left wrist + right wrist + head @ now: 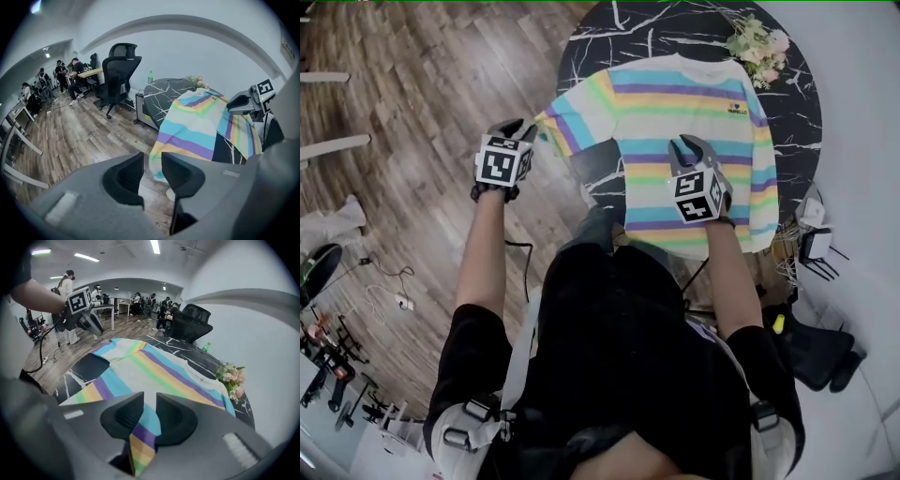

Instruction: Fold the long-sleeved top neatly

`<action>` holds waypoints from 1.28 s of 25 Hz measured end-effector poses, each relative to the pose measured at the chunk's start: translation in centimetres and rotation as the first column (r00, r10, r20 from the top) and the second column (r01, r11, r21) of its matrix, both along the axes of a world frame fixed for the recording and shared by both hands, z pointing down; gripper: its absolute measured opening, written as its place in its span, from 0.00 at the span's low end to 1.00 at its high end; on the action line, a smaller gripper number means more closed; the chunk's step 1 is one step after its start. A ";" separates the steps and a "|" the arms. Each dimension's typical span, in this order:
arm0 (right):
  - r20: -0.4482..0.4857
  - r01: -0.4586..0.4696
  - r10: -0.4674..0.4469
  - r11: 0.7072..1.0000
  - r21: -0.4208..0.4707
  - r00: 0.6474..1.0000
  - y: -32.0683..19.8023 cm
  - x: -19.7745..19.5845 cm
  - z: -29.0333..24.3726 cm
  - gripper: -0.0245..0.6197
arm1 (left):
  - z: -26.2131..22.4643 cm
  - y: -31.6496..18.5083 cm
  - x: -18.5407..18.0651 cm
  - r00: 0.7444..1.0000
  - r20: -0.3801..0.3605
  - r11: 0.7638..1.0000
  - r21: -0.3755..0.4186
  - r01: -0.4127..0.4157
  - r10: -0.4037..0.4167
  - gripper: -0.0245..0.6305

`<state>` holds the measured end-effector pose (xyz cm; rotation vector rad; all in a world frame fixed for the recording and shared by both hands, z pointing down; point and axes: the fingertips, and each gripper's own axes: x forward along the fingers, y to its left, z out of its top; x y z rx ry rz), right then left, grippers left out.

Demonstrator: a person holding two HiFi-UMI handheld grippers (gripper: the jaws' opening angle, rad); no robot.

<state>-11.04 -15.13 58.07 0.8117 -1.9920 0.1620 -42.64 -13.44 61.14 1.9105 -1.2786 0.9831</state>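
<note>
Both grippers stand only a little open and hold nothing. Left gripper (518, 129) sits at the end of the left sleeve (565, 120), whose cuff hangs past the table (600, 42) edge over the floor. Right gripper (694, 148) hovers above the top (675, 103), which lies flat, front up. So narrow a gap may take just the cuff's hem, and a thin bite would likely slip mid-fold. With nothing pinning the body, pulling that sleeve could drag the whole top askew or toward the edge. Flowers (757, 42) by the collar could snag if the cloth shifts their way.
</note>
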 end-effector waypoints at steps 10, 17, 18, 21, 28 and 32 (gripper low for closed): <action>0.027 -0.018 0.017 0.999 0.038 1.000 0.7 -0.3 -0.7 0.18 | -2.2 0.6 4.3 0.996 -0.039 0.995 0.050 -0.082 0.084 0.25; 0.027 -0.060 0.059 0.997 0.050 0.998 1.7 3.2 -0.6 0.18 | -4.1 1.1 10.8 0.982 -0.088 0.984 0.081 -0.157 0.164 0.25; 0.023 -0.072 0.071 0.996 0.051 0.997 1.9 4.5 -0.6 0.18 | -4.2 1.2 12.2 0.979 -0.092 0.981 0.083 -0.175 0.182 0.25; 0.002 -0.130 0.130 0.989 0.065 0.991 2.2 9.7 -0.7 0.18 | -4.8 0.9 17.3 0.966 -0.112 0.970 0.094 -0.224 0.234 0.24; -0.028 -0.223 0.227 0.969 0.104 0.973 2.6 21.8 -0.9 0.19 | -5.5 1.5 31.2 0.933 -0.164 0.947 0.100 -0.307 0.320 0.24; 0.008 -0.254 0.255 0.964 0.082 0.967 2.0 26.6 -0.7 0.22 | -4.8 2.1 37.3 0.922 -0.183 0.940 0.082 -0.331 0.341 0.24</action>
